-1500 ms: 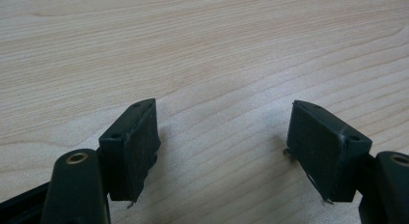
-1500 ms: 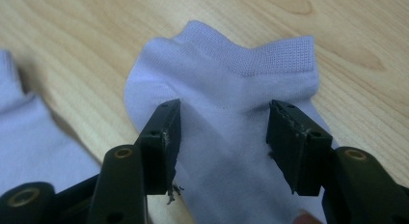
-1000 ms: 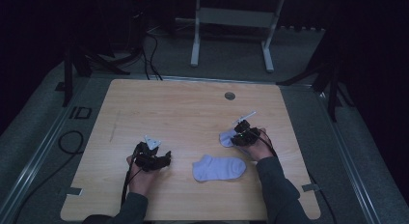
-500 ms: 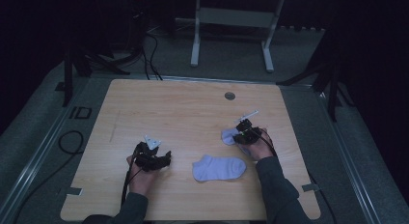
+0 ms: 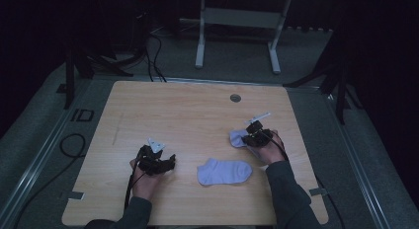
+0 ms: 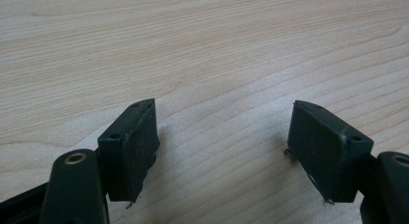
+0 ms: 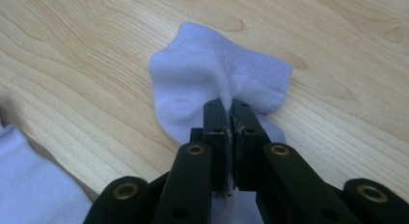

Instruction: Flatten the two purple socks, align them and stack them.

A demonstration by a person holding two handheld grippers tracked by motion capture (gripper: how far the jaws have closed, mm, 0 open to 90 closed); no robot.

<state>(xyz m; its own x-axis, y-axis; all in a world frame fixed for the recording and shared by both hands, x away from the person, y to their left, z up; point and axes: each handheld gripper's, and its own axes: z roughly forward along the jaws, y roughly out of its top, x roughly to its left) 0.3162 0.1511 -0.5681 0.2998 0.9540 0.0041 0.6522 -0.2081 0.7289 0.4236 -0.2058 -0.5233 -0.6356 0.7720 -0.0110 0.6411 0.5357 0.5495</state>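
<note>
Nothing much has moved since before; both hands stay where they were. The right gripper pinches a small light purple sock lying on the right side of the worktop. A second sock lies flat, near the middle. The left gripper is wide, holding nothing.

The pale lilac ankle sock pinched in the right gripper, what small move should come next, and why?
Probably lift the pale lilac ankle sock slightly and carry it toward the second pale lilac sock lying flat at the table's near middle. The right gripper is shut on a fold of it, so the grasp looks made, while the left gripper sits open over bare light wooden table, free to help pair them.
</note>
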